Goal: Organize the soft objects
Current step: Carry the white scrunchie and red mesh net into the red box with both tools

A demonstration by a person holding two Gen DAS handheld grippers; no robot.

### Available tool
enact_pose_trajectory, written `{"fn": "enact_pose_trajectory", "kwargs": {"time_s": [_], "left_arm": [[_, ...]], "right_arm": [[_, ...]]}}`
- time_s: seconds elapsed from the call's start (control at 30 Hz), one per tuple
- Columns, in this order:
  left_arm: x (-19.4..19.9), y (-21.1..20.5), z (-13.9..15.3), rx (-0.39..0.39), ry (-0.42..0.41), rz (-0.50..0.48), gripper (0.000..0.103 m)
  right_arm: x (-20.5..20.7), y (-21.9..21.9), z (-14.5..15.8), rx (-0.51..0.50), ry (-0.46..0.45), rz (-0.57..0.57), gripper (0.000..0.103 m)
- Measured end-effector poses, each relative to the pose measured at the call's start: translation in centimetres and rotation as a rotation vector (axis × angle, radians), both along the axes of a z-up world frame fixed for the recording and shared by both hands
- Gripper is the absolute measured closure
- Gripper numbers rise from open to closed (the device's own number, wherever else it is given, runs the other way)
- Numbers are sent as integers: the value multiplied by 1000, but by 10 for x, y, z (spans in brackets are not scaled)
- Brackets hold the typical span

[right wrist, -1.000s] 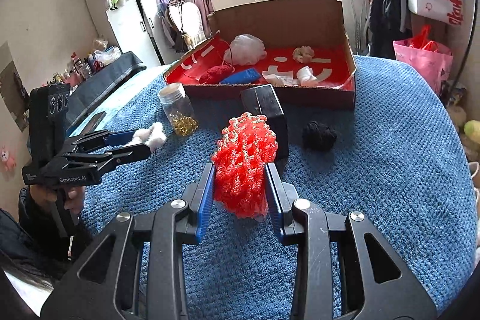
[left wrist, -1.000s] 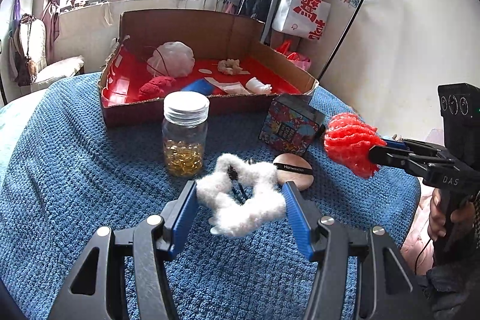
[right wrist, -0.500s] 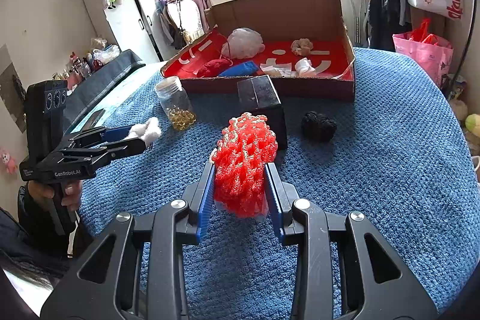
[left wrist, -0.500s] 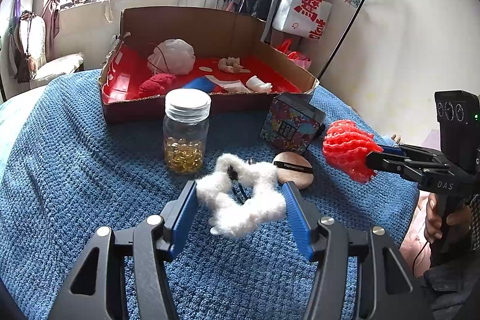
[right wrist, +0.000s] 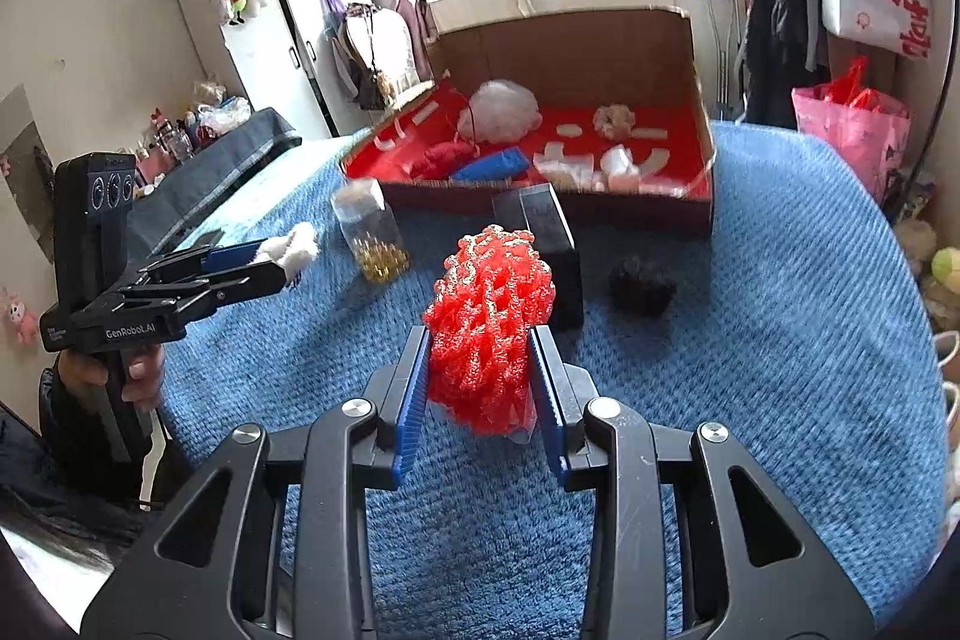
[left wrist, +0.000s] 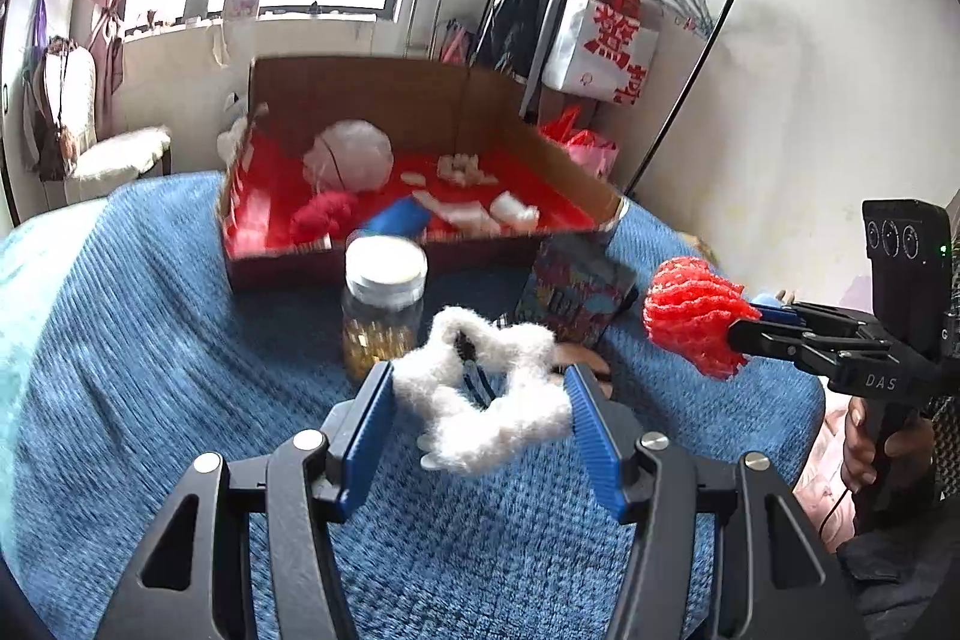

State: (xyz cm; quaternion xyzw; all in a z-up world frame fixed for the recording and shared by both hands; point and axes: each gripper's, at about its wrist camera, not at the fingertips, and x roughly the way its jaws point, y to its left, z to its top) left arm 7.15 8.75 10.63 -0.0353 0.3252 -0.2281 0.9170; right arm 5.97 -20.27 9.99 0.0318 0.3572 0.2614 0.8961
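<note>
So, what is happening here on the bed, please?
A person is sorting soft things with two handheld grippers. The left gripper holds a white fluffy scrunchie; the right gripper is clamped on a red foam net. Both are lifted above the blue blanket, facing the red-lined cardboard box, which already contains several soft items.

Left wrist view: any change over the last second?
The left gripper has risen slightly with the white fluffy scrunchie, and the scene is now motion-blurred. Nothing taken or released. The right gripper stays clamped on the red foam net; cardboard box contents unchanged.
</note>
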Motion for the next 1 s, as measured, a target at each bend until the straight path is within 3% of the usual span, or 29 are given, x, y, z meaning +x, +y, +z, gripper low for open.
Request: {"fn": "enact_pose_trajectory", "kwargs": {"time_s": [0.27,0.53,0.73,1.0], "left_arm": [[16,6,39,-1,-82,18,43],[55,3,65,0,-111,-15,43],[99,-11,68,26,-74,-71,43],[175,-40,52,102,35,-157,43]], "right_arm": [[12,-2,36,17,-74,1,72],[46,5,61,13,-120,10,72],[87,11,69,4,-120,27,72],[154,20,63,-35,-58,51,72]]}}
